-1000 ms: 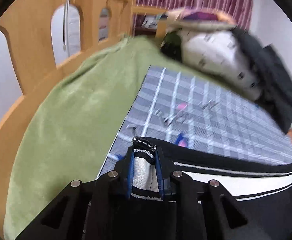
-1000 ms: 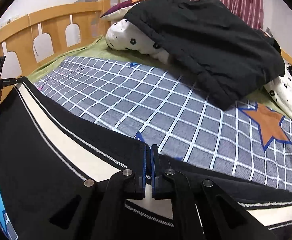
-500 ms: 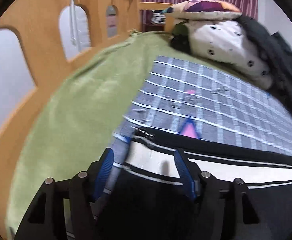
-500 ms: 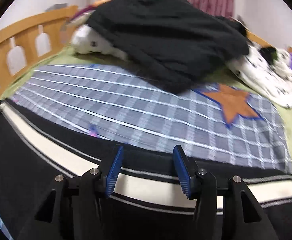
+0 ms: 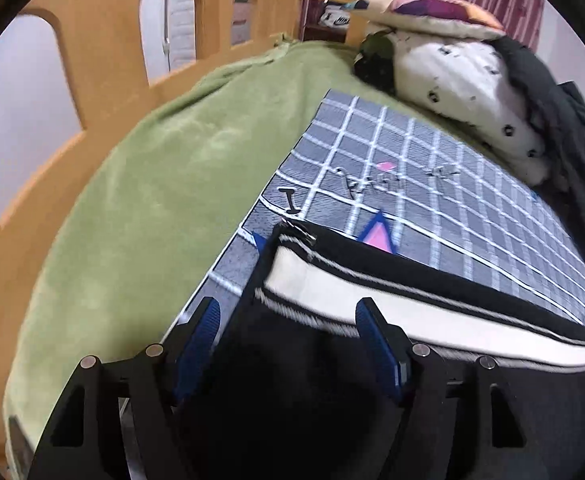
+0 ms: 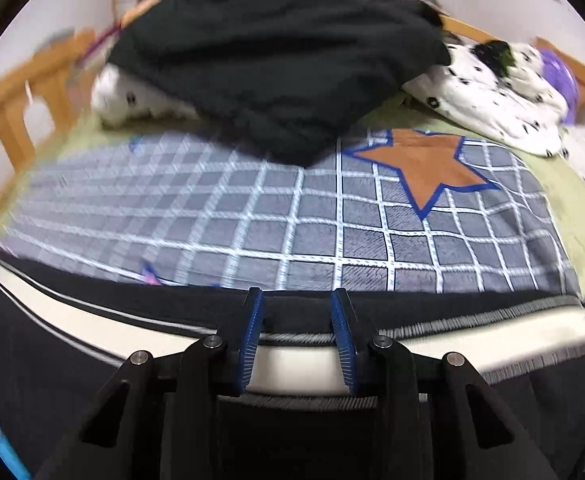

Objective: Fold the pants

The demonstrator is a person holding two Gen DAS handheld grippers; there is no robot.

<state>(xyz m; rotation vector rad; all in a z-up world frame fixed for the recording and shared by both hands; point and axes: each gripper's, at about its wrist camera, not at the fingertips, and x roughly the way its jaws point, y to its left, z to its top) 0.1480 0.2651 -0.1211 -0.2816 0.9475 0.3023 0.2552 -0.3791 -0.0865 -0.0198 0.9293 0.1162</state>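
The black pants (image 5: 452, 312) with a cream side stripe lie flat on the grey checked blanket (image 5: 432, 184). Their end with a striped cuff (image 5: 296, 236) rests near the blanket's left edge. My left gripper (image 5: 288, 312) hovers over that end, its jaws opening, with the cloth below and between the blue pads (image 5: 376, 340) but not pinched. In the right wrist view the pants (image 6: 92, 328) run across the bottom. My right gripper (image 6: 296, 296) stands above the stripe with its jaws closing, and the pads (image 6: 342, 336) are apart from the cloth.
A green sheet (image 5: 140, 184) covers the bed to the left, bounded by a wooden rail (image 5: 104, 40). A black garment (image 6: 276, 64) and spotted white bedding (image 6: 492, 100) are heaped at the far side. An orange star (image 6: 424, 168) marks the blanket.
Both grippers were shut on the pants and have let go, and the pants now lie flat. The left gripper drew back from the cuff. The right gripper shifted sideways and rolled, then narrowed.
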